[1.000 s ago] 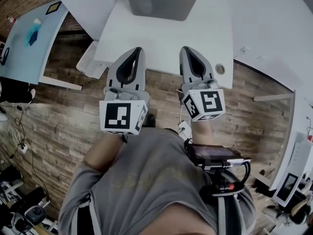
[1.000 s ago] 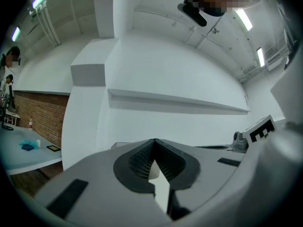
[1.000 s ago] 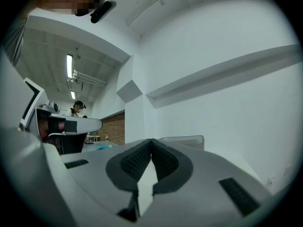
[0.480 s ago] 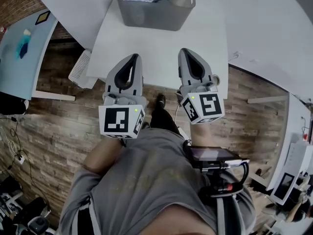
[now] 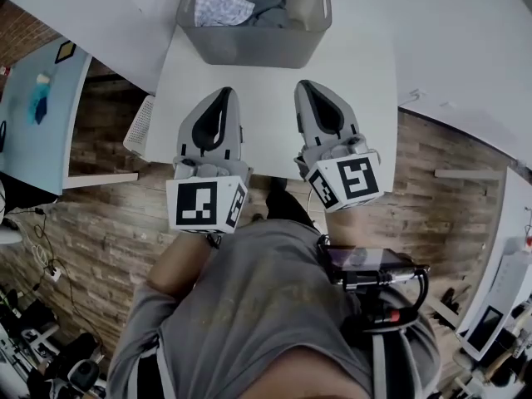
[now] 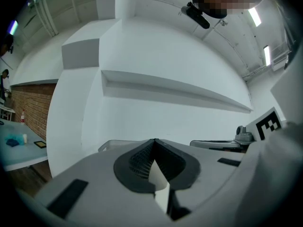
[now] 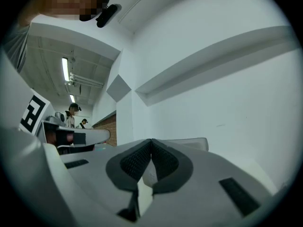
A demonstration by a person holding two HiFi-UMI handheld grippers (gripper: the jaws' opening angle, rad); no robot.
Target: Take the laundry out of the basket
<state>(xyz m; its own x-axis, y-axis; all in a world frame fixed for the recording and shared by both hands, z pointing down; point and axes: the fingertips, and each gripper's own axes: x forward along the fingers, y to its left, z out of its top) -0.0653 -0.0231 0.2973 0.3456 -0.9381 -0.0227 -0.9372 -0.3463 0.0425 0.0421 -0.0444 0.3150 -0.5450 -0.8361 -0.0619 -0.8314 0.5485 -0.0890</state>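
Note:
A grey laundry basket (image 5: 253, 44) stands at the far end of a white table (image 5: 266, 98). Inside it lie a pale patterned cloth (image 5: 221, 8) and a dark grey garment (image 5: 270, 8). My left gripper (image 5: 223, 95) hovers over the table's near left part, shut with nothing in it. My right gripper (image 5: 306, 86) hovers beside it, also shut and empty. Both tips point toward the basket and stop short of it. In the left gripper view the left gripper (image 6: 153, 141) has its jaws closed, with the basket rim (image 6: 111, 144) just past them. The right gripper (image 7: 151, 141) looks the same in its own view, basket rim (image 7: 189, 143) beyond.
A person's torso in a grey shirt (image 5: 258, 306) fills the lower head view, with a black device (image 5: 366, 266) at the hip. A light blue table (image 5: 37, 98) stands at the left, a white slatted object (image 5: 138, 123) leans by the table, and the floor is wood plank (image 5: 432, 214).
The basket has come further into the head view, now showing its laundry. Both grippers have moved forward over the table toward it, still shut.

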